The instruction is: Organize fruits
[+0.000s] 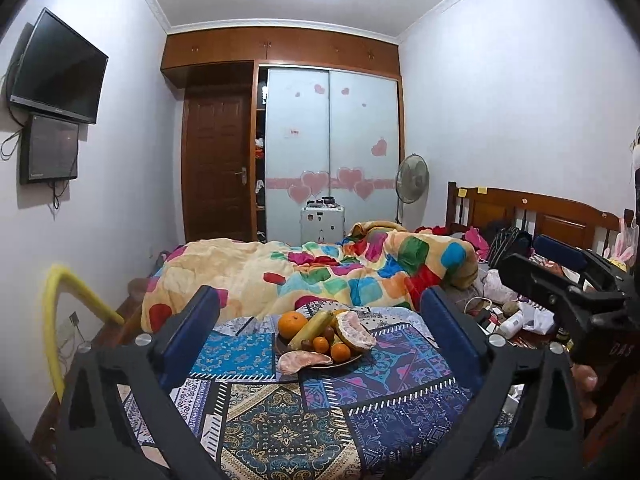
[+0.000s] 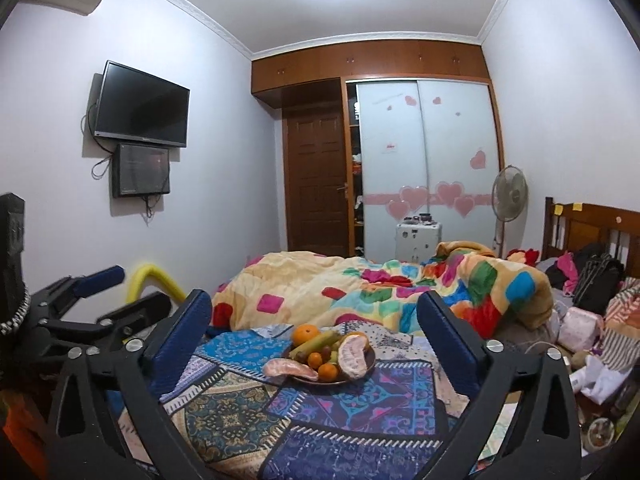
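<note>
A dark plate of fruit stands on the round table's patterned cloth. On it lie a large orange, a banana, two peeled pomelo pieces, small oranges and dark grapes. My left gripper is open, well short of the plate, with nothing between its blue pads. My right gripper is open too, equally far back and empty. Each appears in the other's view, the right gripper at the right and the left gripper at the left.
Behind the table a bed carries a colourful quilt. Clutter of bags and bottles lies to the right by the wooden headboard. A yellow padded rail stands at the left. A fan is near the wardrobe.
</note>
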### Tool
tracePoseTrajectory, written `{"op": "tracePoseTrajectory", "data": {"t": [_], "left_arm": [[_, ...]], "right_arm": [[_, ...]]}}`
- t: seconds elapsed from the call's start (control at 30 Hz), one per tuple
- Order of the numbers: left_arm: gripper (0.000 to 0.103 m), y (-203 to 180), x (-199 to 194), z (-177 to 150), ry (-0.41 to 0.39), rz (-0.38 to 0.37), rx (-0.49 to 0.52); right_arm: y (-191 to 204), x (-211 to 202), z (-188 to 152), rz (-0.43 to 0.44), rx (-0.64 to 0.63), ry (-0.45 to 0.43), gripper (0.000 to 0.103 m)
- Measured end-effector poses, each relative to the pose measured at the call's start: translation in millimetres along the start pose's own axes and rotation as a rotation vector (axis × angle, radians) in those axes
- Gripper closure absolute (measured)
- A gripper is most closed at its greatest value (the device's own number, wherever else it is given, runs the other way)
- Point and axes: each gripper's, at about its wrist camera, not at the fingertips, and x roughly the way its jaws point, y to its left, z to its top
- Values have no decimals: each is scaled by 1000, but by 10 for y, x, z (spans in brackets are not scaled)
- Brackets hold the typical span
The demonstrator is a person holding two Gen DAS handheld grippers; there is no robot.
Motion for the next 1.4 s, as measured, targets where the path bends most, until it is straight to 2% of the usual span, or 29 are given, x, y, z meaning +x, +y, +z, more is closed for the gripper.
{"op": "tracePoseTrajectory", "data": {"t": [1.4], "left_arm": [[0, -19, 5, -111, -8, 19, -5]], "right_arm": [[-12, -34, -129, 13, 18, 28, 0]]}}
